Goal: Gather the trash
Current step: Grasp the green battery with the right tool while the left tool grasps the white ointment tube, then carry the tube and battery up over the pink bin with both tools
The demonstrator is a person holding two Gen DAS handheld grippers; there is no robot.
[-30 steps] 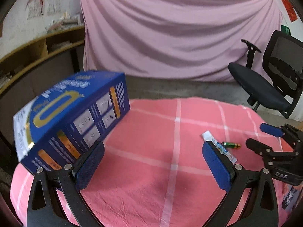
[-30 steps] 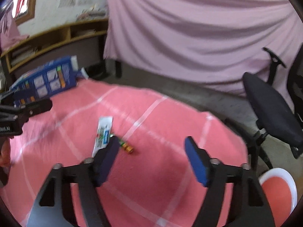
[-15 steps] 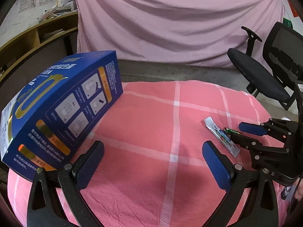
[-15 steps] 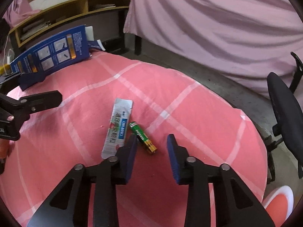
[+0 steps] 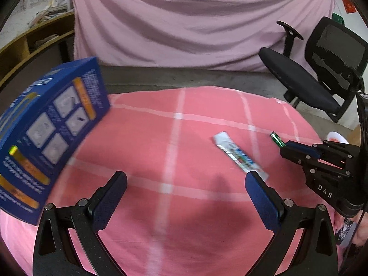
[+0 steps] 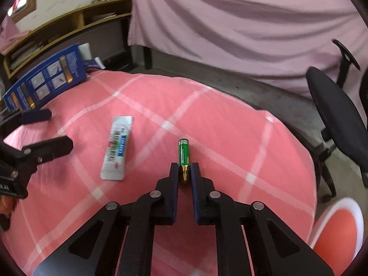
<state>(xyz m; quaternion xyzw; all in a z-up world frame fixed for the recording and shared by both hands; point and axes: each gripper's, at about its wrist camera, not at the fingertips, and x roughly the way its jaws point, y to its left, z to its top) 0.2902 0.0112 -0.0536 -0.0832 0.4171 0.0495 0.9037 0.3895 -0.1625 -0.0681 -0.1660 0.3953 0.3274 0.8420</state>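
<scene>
The right wrist view shows the right gripper (image 6: 185, 172) closed on the gold end of the battery (image 6: 183, 155), which lies on the pink cloth (image 6: 230, 138) beside the wrapper (image 6: 116, 148). The hold is short (only the tip), so the battery may pivot or slip when lifted. The left gripper (image 5: 184, 191) stands wide open and empty.

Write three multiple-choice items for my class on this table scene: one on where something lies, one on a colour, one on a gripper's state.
1. Where does the sachet lie?
A. left of the battery in the right wrist view
B. on the chair
C. inside the blue box

2. What colour is the battery mostly?
A. red
B. green
C. white

3. What is the right gripper doing?
A. hanging open
B. gripping the sachet
C. clamping the battery

Answers:
1 A, it lies flat on the pink cloth, apart from the battery.
2 B, green body with a gold end.
3 C, both fingers press the battery's gold end.
</scene>
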